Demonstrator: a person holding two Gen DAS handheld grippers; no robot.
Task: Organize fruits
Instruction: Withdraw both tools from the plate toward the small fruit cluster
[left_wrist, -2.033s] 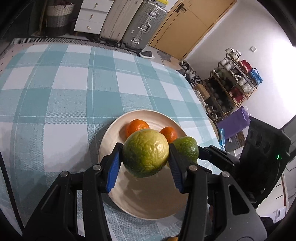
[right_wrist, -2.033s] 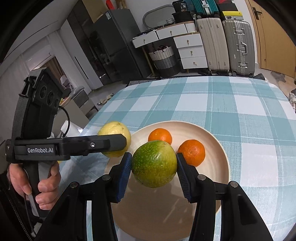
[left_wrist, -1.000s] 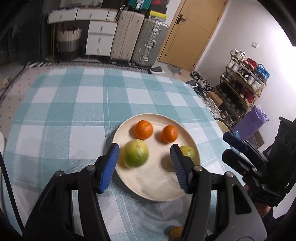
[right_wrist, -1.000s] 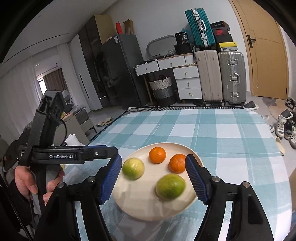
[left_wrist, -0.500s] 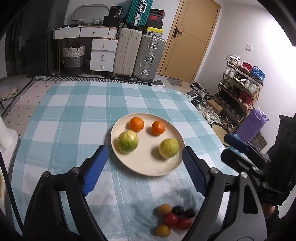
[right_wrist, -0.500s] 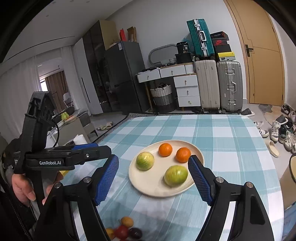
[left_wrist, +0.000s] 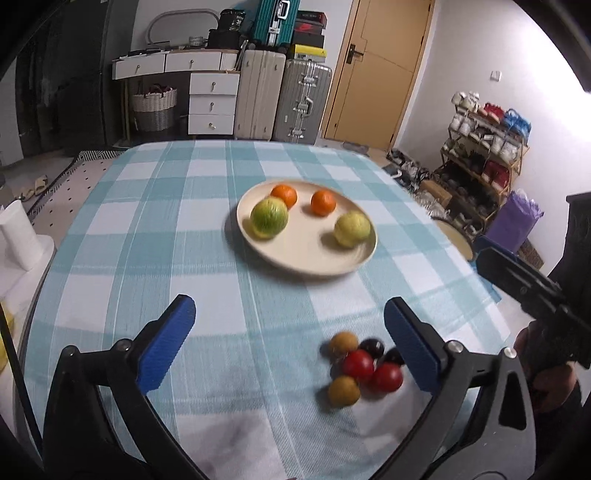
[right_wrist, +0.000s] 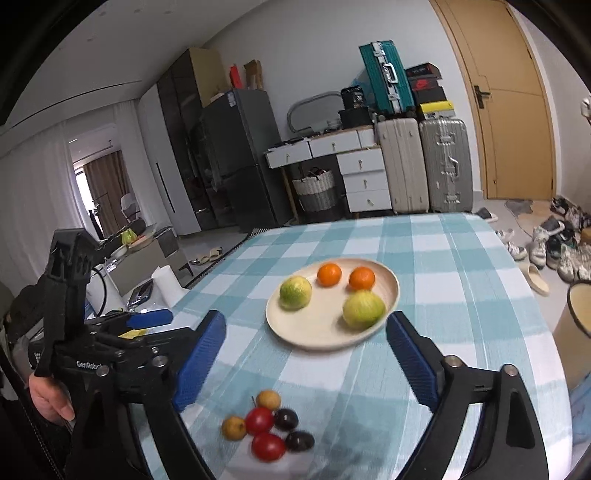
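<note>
A cream plate (left_wrist: 310, 254) (right_wrist: 317, 326) on the checked tablecloth holds two oranges (left_wrist: 323, 202) (right_wrist: 329, 274), a green citrus (left_wrist: 269, 217) (right_wrist: 294, 292) and a yellow-green citrus (left_wrist: 352, 229) (right_wrist: 364, 309). Nearer the table's front edge lies a cluster of small red, dark and tan fruits (left_wrist: 364, 365) (right_wrist: 267, 428). My left gripper (left_wrist: 288, 314) hangs short of the plate, its jaws opening with nothing between them. My right gripper (right_wrist: 306, 325) is also back from the plate, its jaws opening and empty. Each gripper shows at the edge of the other's view.
A white paper roll (left_wrist: 16, 236) (right_wrist: 166, 284) stands off the table's left side. A round stool (right_wrist: 580, 310) and shoes lie to the right. Suitcases (left_wrist: 280, 99) and drawers line the far wall. A hand (right_wrist: 48, 398) holds the left gripper's handle.
Both grippers let go of their citrus fruits, which now rest on the plate. Both have drawn back with jaws widening, and the small-fruit cluster has come into view.
</note>
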